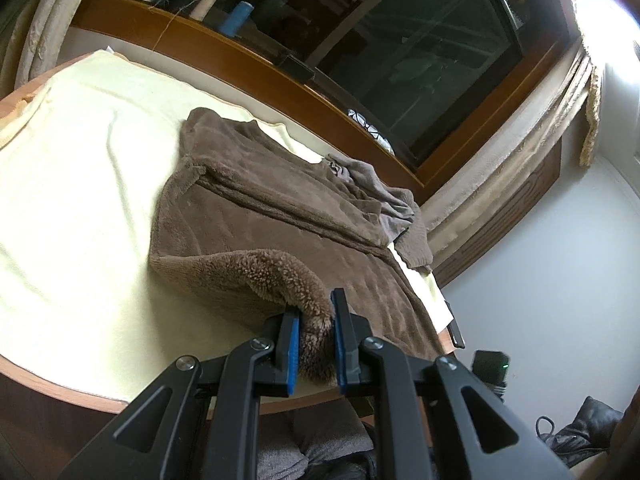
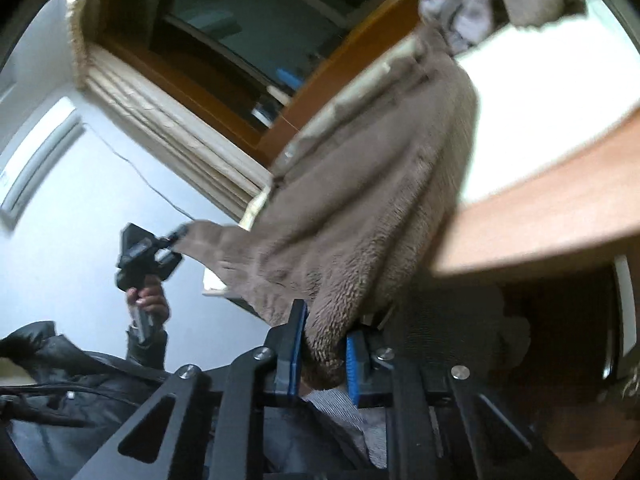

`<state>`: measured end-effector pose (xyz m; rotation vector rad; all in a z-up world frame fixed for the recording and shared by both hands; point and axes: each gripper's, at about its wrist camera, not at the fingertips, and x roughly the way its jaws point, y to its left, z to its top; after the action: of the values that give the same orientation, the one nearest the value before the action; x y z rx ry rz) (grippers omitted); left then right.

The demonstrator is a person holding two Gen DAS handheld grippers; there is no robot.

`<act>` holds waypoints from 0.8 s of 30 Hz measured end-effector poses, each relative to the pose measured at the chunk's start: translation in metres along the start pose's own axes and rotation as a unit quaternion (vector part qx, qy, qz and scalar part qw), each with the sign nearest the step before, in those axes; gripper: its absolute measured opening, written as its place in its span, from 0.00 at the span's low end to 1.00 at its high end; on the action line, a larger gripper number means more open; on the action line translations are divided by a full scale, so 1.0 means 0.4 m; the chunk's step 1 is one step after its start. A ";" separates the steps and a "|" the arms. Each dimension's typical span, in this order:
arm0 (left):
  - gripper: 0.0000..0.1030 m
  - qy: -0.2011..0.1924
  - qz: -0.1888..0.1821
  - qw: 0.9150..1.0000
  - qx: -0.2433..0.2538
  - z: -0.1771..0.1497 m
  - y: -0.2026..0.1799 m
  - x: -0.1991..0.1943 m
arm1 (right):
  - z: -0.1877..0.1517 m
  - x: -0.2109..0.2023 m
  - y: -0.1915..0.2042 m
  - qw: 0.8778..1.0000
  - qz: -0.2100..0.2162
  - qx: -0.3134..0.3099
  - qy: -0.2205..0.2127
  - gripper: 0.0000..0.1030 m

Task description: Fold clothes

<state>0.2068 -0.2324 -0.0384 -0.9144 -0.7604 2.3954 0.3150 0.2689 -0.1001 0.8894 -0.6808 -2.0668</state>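
Observation:
A brown fleece garment (image 1: pixel 280 216) lies spread on a table covered with a cream cloth (image 1: pixel 80 200). Its near corner is curled up, fluffy side out, and my left gripper (image 1: pixel 314 306) is shut on that corner at the table's front edge. In the right wrist view the same garment (image 2: pixel 360 208) hangs over the wooden table edge (image 2: pixel 540 220). My right gripper (image 2: pixel 326 322) is shut on a fold of its hem. The left gripper (image 2: pixel 176 236) shows there too, held by a hand (image 2: pixel 150 304) and pinching a far corner of the garment.
A crumpled grey garment (image 1: pixel 372 184) lies at the far end of the brown one. Thread cones (image 1: pixel 238 18) stand on the wooden window sill behind the table. Curtains (image 1: pixel 520 152) hang at the right, and a dark jacket sleeve (image 2: pixel 60 360) is low on the left.

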 end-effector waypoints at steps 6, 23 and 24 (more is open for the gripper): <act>0.16 -0.019 0.000 1.000 0.007 0.023 -0.013 -0.020 | 0.098 -0.033 0.093 0.997 0.002 -0.054 -0.052 0.18; 0.16 -0.054 -0.001 0.998 0.014 0.151 -0.014 0.008 | 0.347 -0.003 0.195 0.977 -0.103 -0.137 -0.125 0.18; 0.16 -0.057 0.000 0.998 0.018 0.167 -0.016 0.016 | 0.362 0.004 0.199 0.976 -0.111 -0.140 -0.128 0.18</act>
<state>0.1566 -0.2457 0.0046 -0.7693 -0.7572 2.4705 0.2373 0.2467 0.0442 0.5646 -0.4177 -2.4316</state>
